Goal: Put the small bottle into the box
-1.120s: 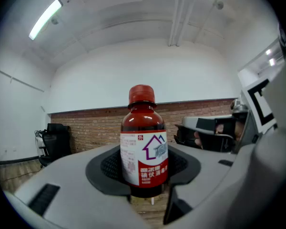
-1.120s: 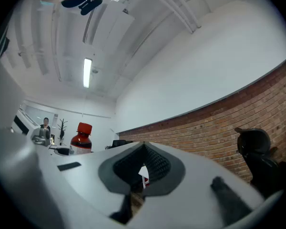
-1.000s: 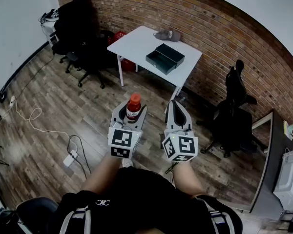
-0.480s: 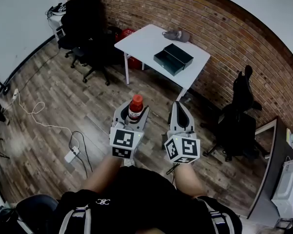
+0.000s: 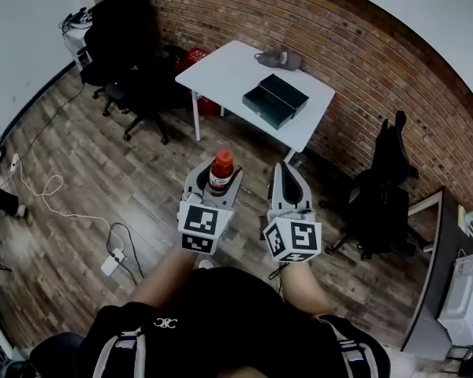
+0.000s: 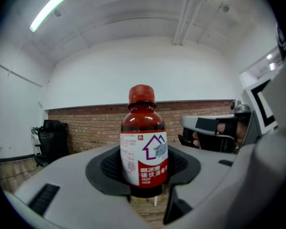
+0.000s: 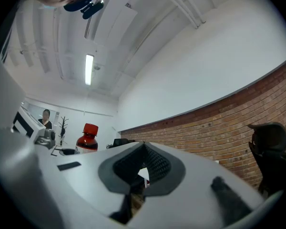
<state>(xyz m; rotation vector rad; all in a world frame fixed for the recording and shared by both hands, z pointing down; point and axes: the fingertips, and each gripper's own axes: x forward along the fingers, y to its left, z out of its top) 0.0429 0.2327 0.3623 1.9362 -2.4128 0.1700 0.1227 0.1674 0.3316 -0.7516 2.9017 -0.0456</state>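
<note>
A small dark bottle with a red cap and a red-and-white label stands upright between the jaws of my left gripper, which is shut on it. In the left gripper view the bottle fills the middle, clamped by the black pads. My right gripper is held beside it, shut with nothing between its jaws; in its own view the pads meet and the bottle shows at the left. The dark open box lies on a white table ahead, well beyond both grippers.
A grey cap lies on the table behind the box. Black office chairs stand left of the table and another chair to the right. A brick wall runs behind. Cables trail across the wooden floor at the left.
The view has swayed slightly as the person walks; the table and box keep about the same distance. Both grippers hold their pose and the bottle stays clamped.
</note>
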